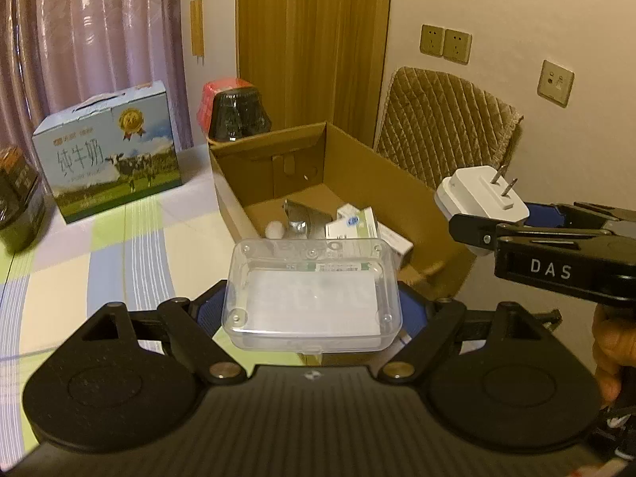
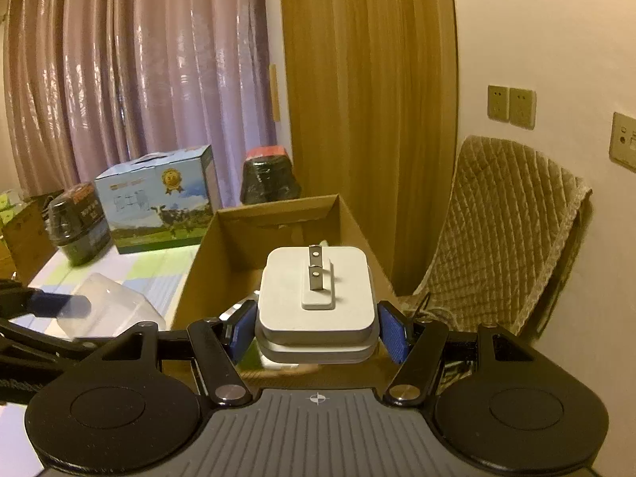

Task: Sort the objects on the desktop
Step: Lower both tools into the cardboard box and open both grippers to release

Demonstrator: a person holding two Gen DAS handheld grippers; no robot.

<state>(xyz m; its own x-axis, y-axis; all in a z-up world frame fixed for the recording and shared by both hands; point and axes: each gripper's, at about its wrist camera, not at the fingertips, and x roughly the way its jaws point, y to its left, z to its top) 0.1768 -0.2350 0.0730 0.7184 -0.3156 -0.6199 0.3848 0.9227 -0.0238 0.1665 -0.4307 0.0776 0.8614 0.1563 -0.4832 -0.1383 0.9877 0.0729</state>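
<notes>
My left gripper is shut on a clear plastic case and holds it above the near edge of an open cardboard box. The box holds a white-and-green packet, a grey metal piece and a small white ball. My right gripper is shut on a white plug adapter, prongs up, above the box. In the left wrist view the adapter hangs over the box's right wall. The case shows at the left in the right wrist view.
A blue milk carton and dark jars stand on the checked tablecloth behind and left of the box. A quilted chair stands against the wall to the right. Wall sockets are above it.
</notes>
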